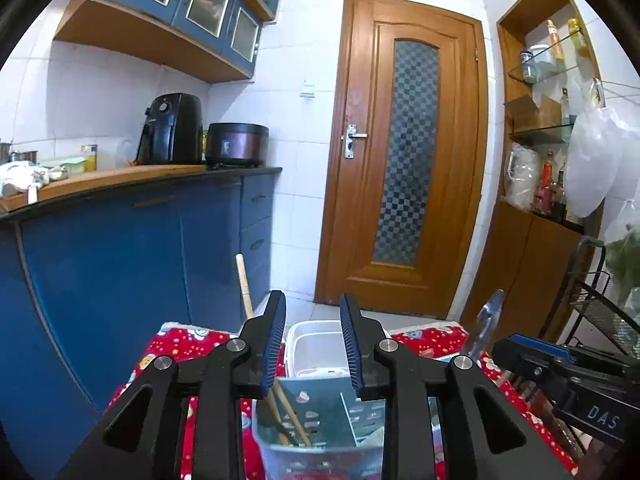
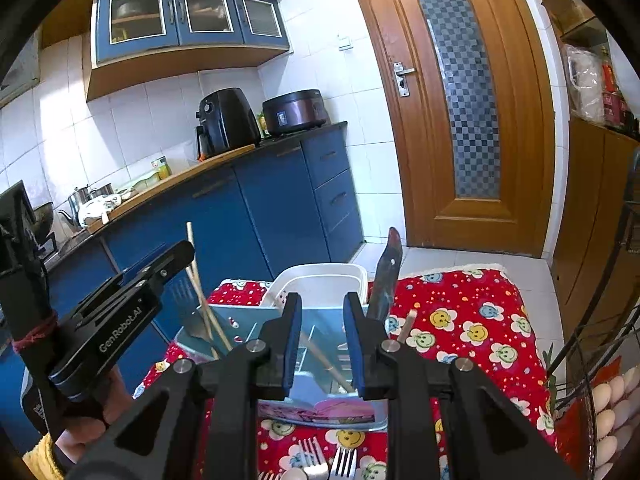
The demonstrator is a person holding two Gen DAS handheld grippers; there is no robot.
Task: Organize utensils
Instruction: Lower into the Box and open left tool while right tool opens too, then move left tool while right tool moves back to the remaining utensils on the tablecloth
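— Two black grippers with blue pads hang over the pale blue plastic utensil caddy (image 2: 256,322), side by side. See them?

— Yes. The left gripper (image 1: 313,346) has its jaws parted, nothing between the pads. The right gripper (image 2: 322,344) is the same, spread and empty, poised just above the caddy's middle compartment.

— Where does the caddy stand?

— On the red cloth printed with smiley flowers (image 2: 472,320), which covers a small table. Directly behind the caddy, touching or nearly so, sits a white rectangular plastic tub (image 2: 320,280).

— And what is in the caddy already?

— Wooden chopsticks (image 2: 200,280) lean in its left compartment, their tips rising well above the rim, beside a grey slotted metal spatula head (image 2: 192,312). One more chopstick lies slanted in the middle section. At the right end a dark-bladed kitchen knife (image 2: 386,276) stands tilted, point up; from the left camera it shows as a shiny blade (image 1: 486,320).

— Anything left on the cloth?

— Two silver metal forks (image 2: 328,462) lie on the cloth at the near edge, tines pointing toward the caddy, just in front of it. A short pale stick (image 2: 406,326) rests on the cloth right of the knife.
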